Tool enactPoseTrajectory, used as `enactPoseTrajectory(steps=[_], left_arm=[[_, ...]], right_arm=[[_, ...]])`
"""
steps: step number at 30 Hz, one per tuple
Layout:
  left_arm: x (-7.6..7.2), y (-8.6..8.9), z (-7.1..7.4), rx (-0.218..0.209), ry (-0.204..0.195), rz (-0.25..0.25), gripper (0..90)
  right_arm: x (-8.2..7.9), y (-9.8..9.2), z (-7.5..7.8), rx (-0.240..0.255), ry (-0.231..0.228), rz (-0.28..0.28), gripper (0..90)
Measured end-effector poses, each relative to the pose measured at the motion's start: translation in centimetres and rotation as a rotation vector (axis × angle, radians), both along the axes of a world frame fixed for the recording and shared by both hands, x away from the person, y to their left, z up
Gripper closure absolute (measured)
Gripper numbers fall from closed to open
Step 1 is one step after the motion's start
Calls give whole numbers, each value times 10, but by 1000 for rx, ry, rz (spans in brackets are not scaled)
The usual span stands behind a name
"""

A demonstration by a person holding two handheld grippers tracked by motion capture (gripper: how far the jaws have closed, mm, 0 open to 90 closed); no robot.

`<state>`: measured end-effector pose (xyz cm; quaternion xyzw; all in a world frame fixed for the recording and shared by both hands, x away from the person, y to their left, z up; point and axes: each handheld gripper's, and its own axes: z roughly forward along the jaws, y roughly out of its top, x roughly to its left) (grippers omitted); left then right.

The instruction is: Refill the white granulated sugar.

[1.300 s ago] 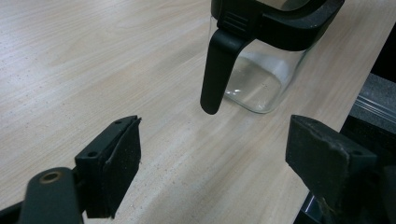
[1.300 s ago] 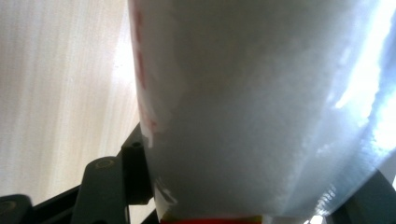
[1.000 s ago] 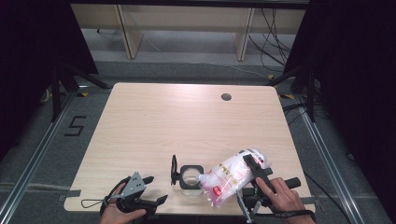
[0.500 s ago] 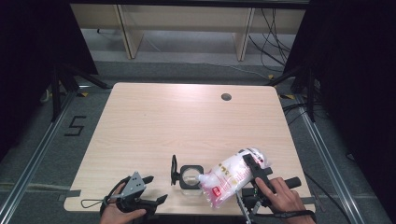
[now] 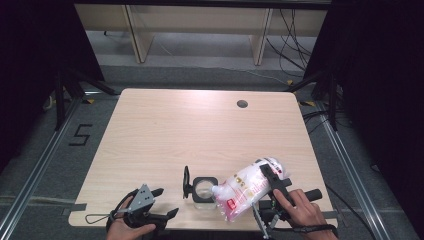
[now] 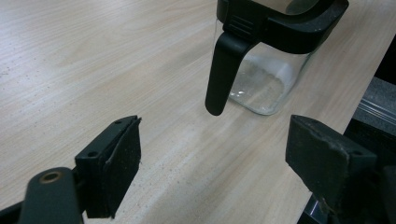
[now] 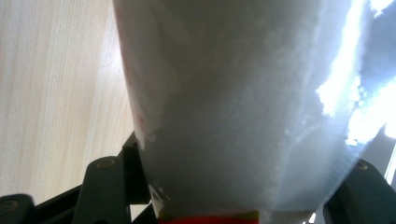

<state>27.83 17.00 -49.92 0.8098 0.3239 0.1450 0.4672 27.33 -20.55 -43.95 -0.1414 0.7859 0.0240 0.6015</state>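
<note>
Right gripper (image 5: 267, 182) clamped the white bag (image 5: 245, 187) at lower right, tipped over the jar (image 5: 204, 189); left gripper (image 6: 219, 163) sat wide open, empty.

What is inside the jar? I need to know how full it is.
Through the jar's clear wall, a thin white layer lies on the bottom. In the high view the bag's tip covers part of the opening.

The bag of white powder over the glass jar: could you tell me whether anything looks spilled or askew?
No spill shows. The bag, clamped in the right tongs, is tilted with its corner at the open jar.
</note>
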Motion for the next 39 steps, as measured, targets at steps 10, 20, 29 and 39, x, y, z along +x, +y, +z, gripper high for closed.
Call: enactPoseTrajectory(steps=[10,20,29,39], left_arm=[[0,0,0,1,-2,-8,178],[0,0,1,1,-3,-5,178],[0,1,2,12,-8,3,180],[0,1,2,-18,1,9,170]], right_arm=[[1,1,2,-30,8,3,400],[0,-1,-1,20,15,-26,400],[-2,0,0,14,7,-30,400],[0,0,2,9,-6,4,400]])
